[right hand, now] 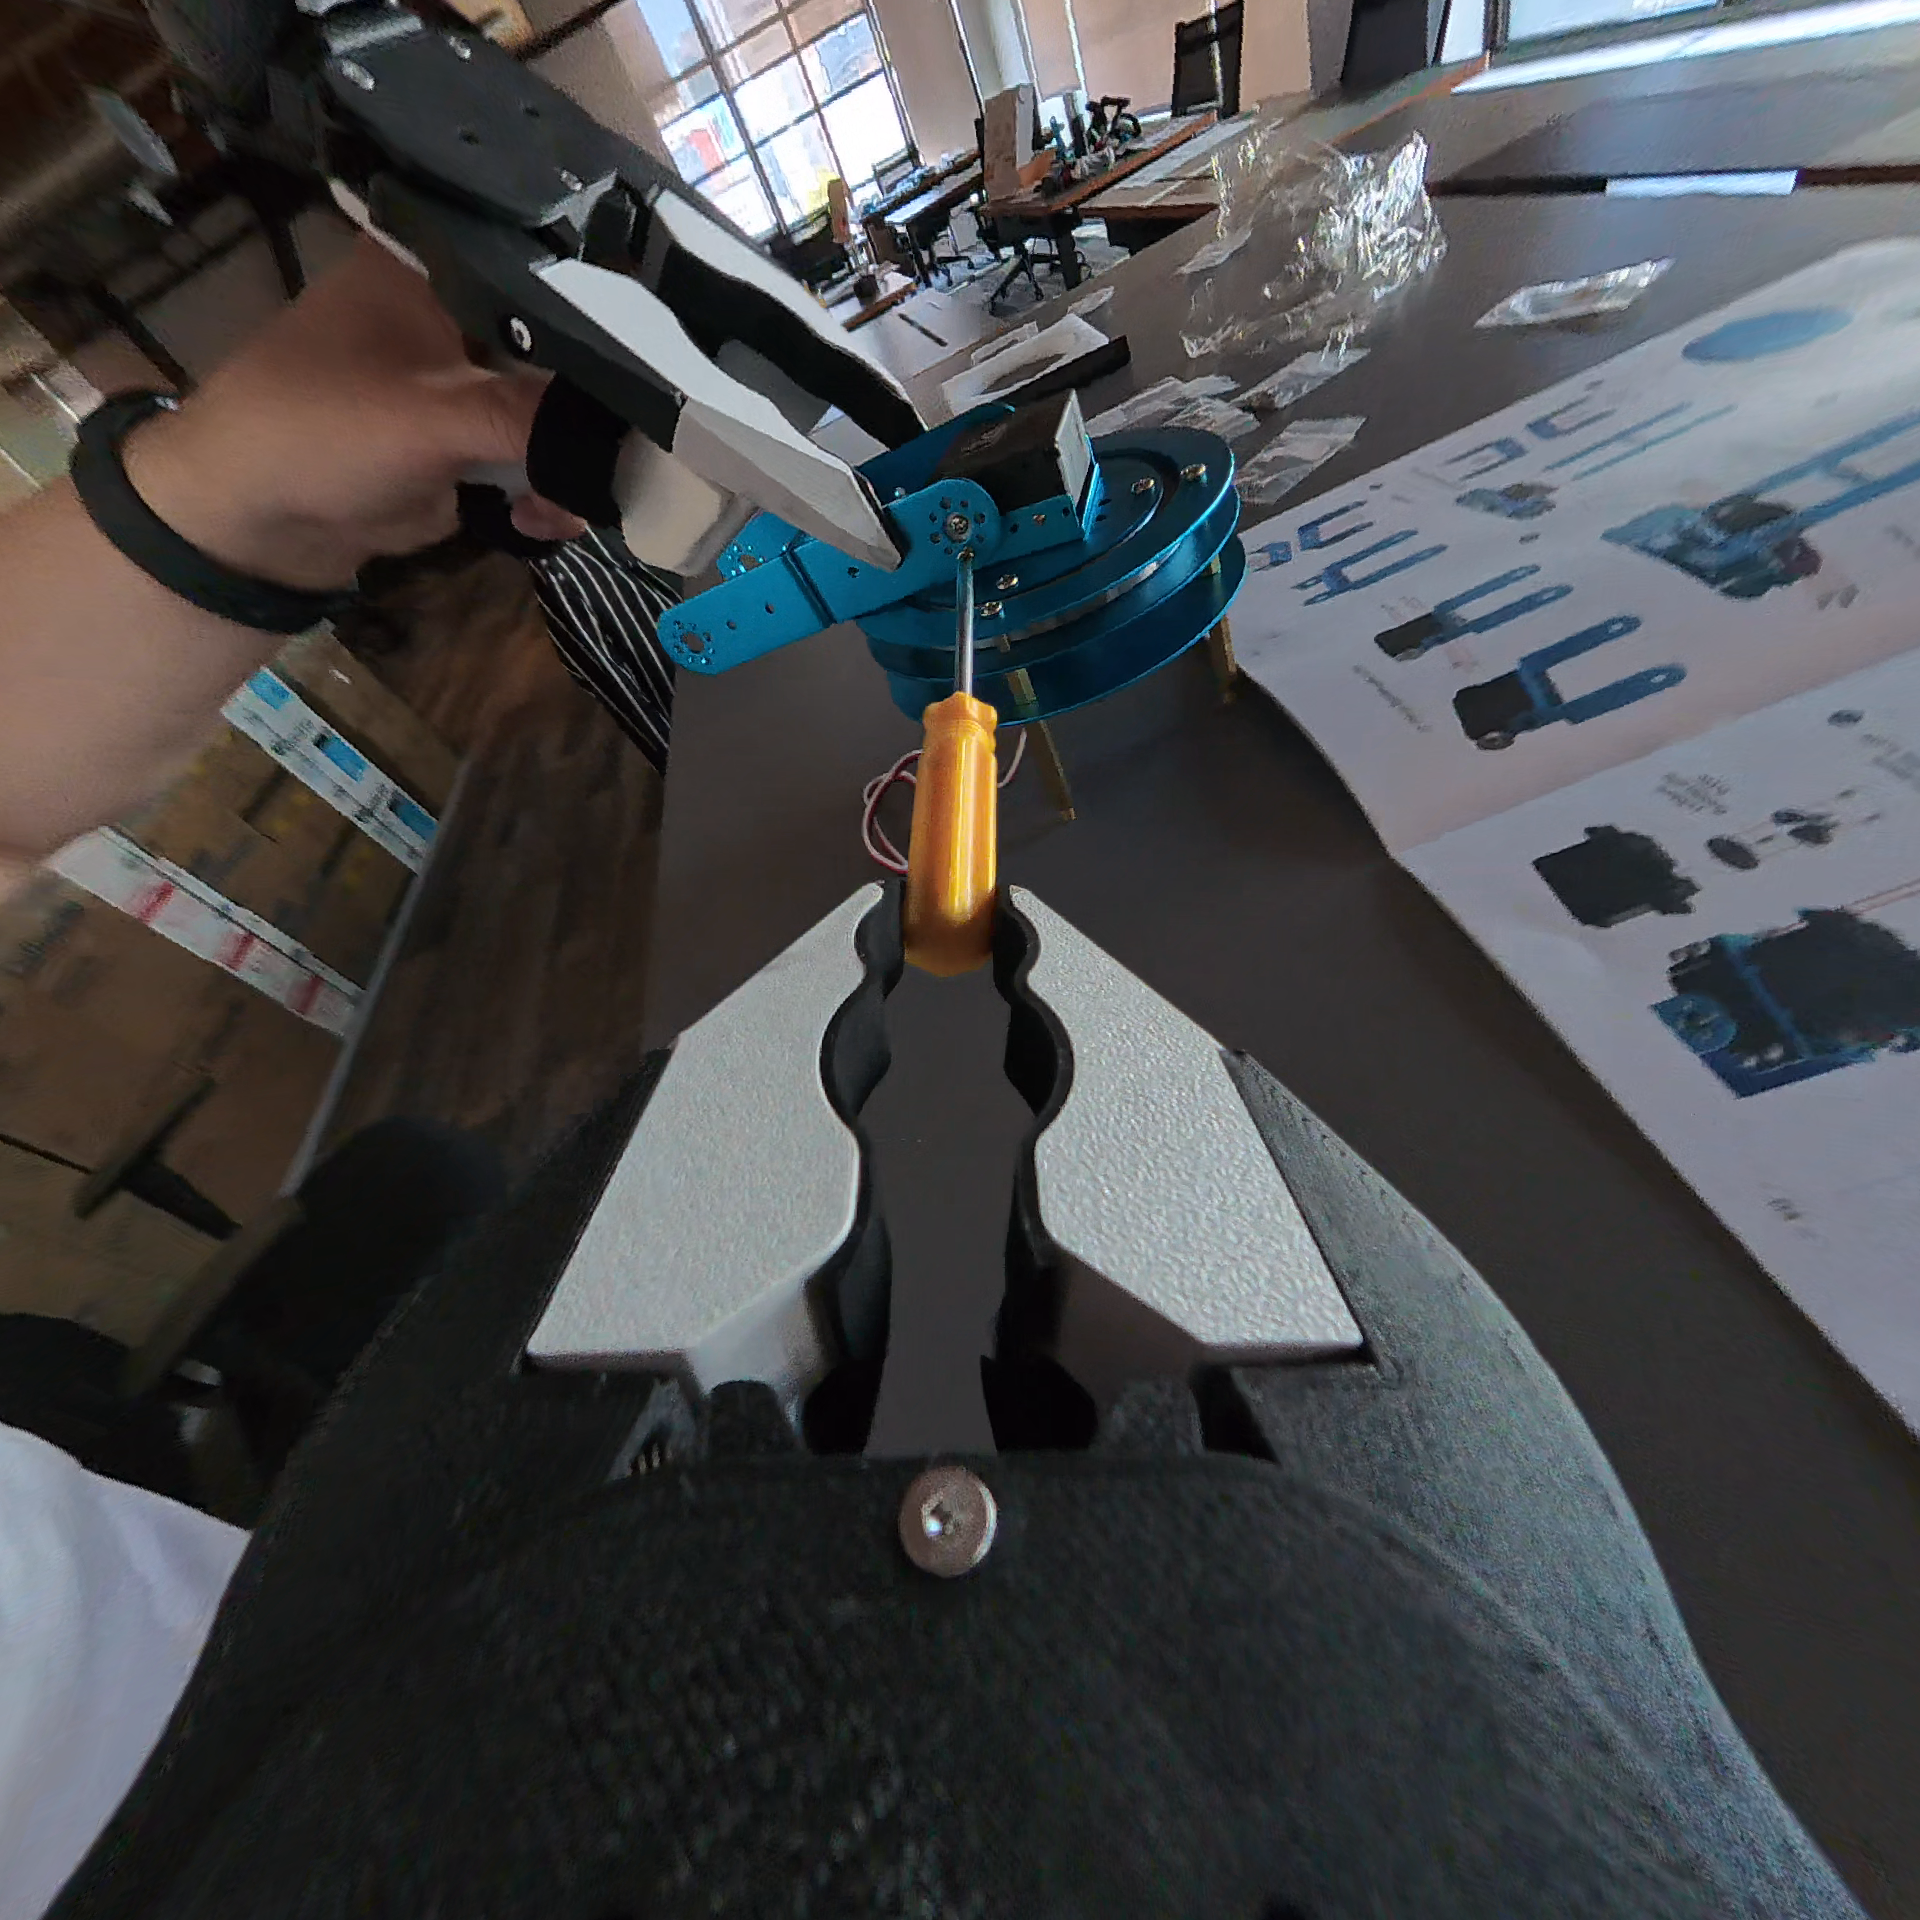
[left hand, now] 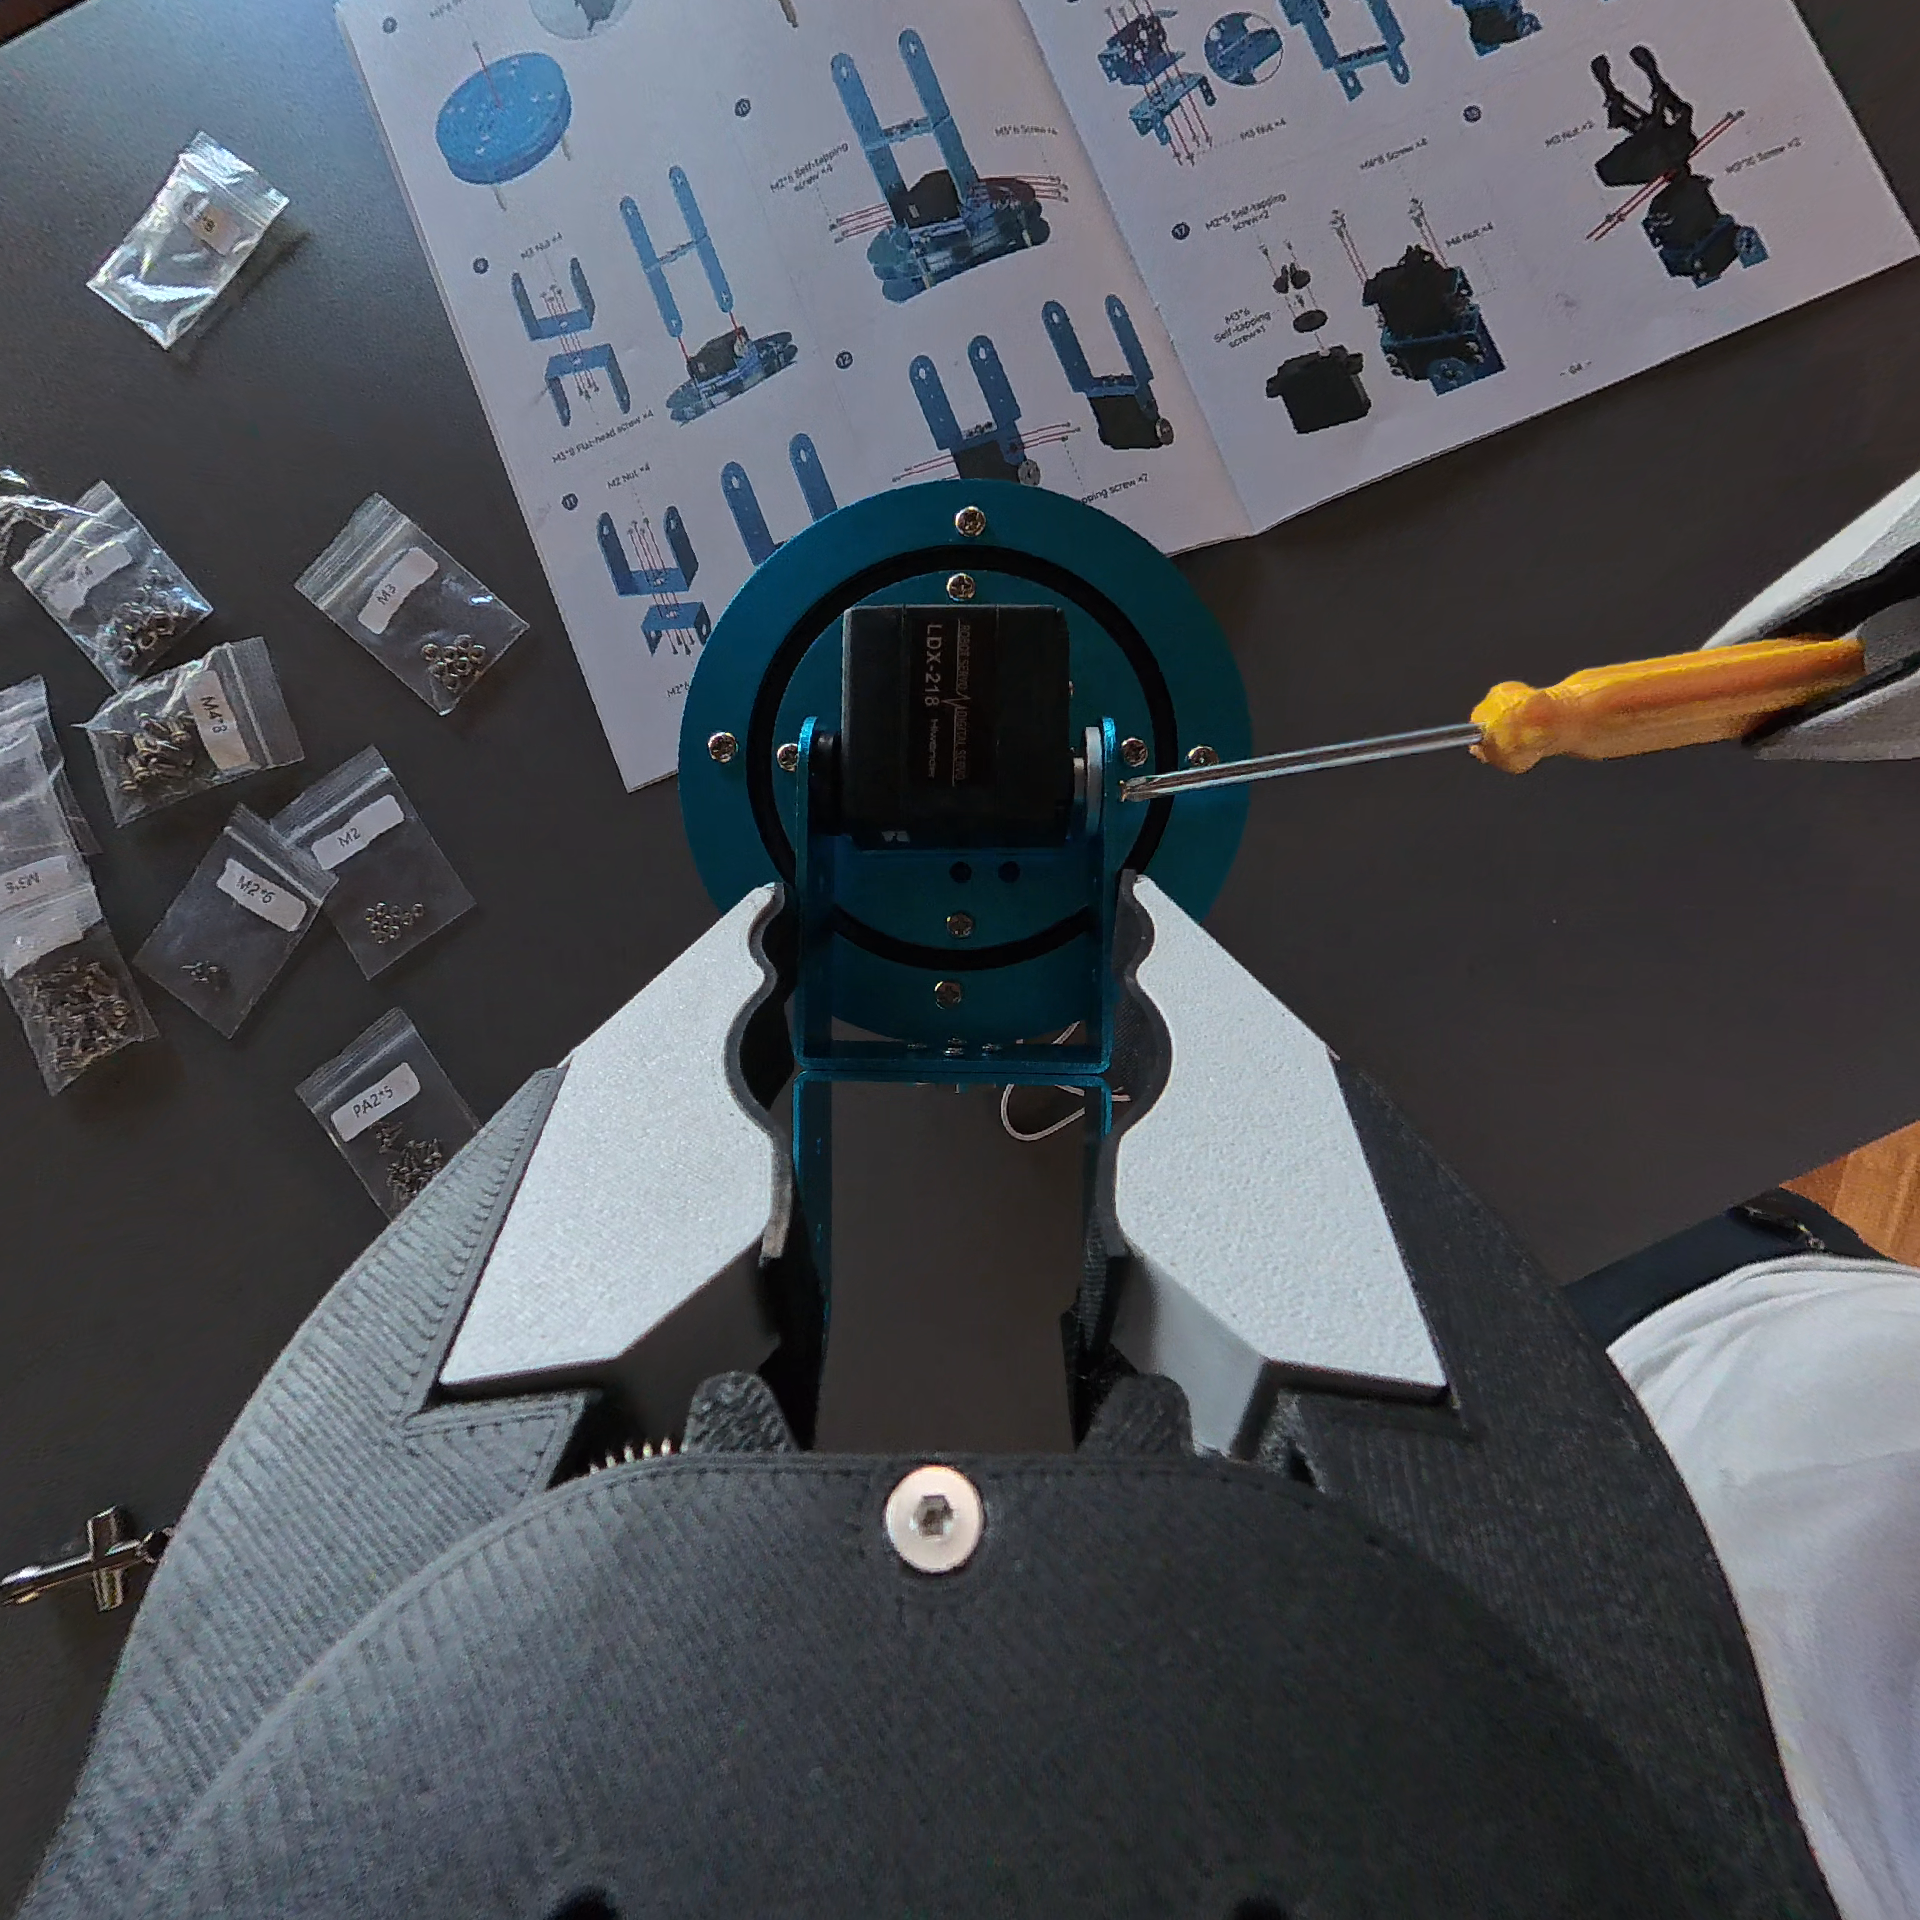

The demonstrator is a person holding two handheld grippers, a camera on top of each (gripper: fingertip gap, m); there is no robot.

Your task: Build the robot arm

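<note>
Dark grey table [left hand: 1455,987] fills the left wrist view, with an open booklet of build drawings [left hand: 935,208] at 12 o'clock and little clear bags of screws [left hand: 208,810] at 9 o'clock.

At the middle stands a round blue base [left hand: 1195,665] with a black motor box [left hand: 956,707] sitting in a blue metal bracket [left hand: 821,935]. The left gripper [left hand: 956,914] is squeezed onto that bracket, one finger on each side, holding it steady.

In the right wrist view, the right gripper [right hand: 951,920] is pinched narrow on the handle of a yellow screwdriver [right hand: 951,831]. Its thin metal tip points to 12 o'clock and seems to touch the small screw [right hand: 964,528] in the middle of the bracket's round end. The left gripper comes in from 10 o'clock, held by a hand [right hand: 343,457].

To do this well, I think the screwdriver should stay straight in line with the screw, pushed in gently, and turned slowly. The left gripper should hold the bracket tight so it cannot wobble. If the tip tilts, it may slip off and scratch the blue metal.
</note>
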